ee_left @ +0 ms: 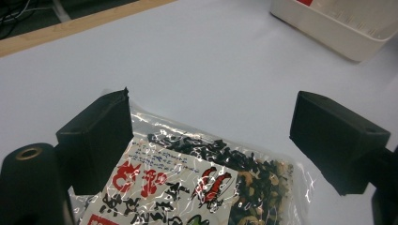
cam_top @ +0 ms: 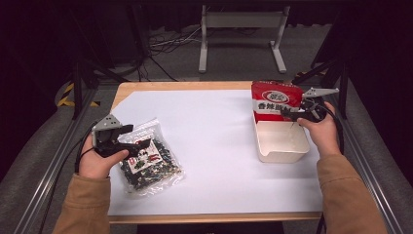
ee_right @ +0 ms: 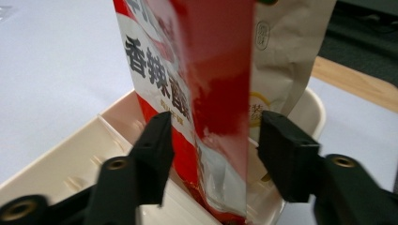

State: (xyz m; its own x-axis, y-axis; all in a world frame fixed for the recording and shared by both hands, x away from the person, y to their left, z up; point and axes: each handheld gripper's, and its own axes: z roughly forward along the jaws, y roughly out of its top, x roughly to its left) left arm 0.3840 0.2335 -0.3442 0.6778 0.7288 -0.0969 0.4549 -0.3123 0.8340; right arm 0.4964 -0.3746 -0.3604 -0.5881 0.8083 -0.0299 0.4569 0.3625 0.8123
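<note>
Currently, two hand-held grippers are at work over one white-covered bench [cam_top: 214, 146].

Right hand-held gripper [cam_top: 292, 114]: positioned at the far right of the bench, level with the far end of the cream plastic bin [cam_top: 282, 141]. Its jaws stand apart on either side of the red snack pouch [cam_top: 272, 100]; in the right gripper view the pouch [ee_right: 206, 93] stands upright in the bin [ee_right: 61, 159] between the two pads, with a gap visible on each side, so the pads do not press on it. A second, tan paper pouch [ee_right: 286, 51] stands just behind the red one in the same bin.

Left hand-held gripper [cam_top: 139, 145]: positioned at the near left, over the upper edge of the clear bag of dark dried food [cam_top: 148, 158], which lies flat on the bench. In the left gripper view its jaws [ee_left: 211, 136] stand wide open, one pad to each side of the bag's [ee_left: 197, 183] top edge, neither closing on it.

Edges and clearance: the bin sits close to the right edge of the bench; the bag lies near the left edge and near the front edge. The wide middle of the white surface between bag and bin is free. A wooden border shows along the far edge.

Count: two hand-held grippers, one bin, two pouches, one clear bag.
</note>
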